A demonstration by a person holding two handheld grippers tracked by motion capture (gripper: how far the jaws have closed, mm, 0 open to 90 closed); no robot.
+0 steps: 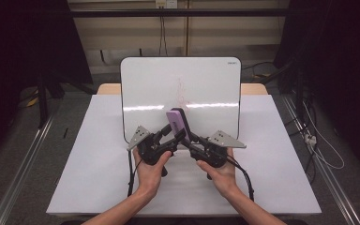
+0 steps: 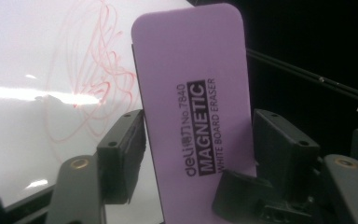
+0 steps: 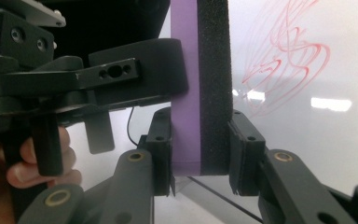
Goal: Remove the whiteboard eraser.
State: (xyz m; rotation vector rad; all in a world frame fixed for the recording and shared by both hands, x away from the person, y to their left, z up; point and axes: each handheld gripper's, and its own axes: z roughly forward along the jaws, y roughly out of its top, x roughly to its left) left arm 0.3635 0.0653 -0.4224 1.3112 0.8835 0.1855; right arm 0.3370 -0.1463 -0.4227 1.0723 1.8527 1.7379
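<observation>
The right claw grips the purple whiteboard eraser by its lower end, one jaw on the purple back and one on the black felt. The left claw has its jaws on either side of the eraser's edges; whether they press on it I cannot tell. The eraser stands upright above the worktop, just in front of the whiteboard with its red scribble.

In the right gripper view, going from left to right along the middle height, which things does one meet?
The other tool → purple eraser body → black felt layer → red scribble on the whiteboard.
</observation>
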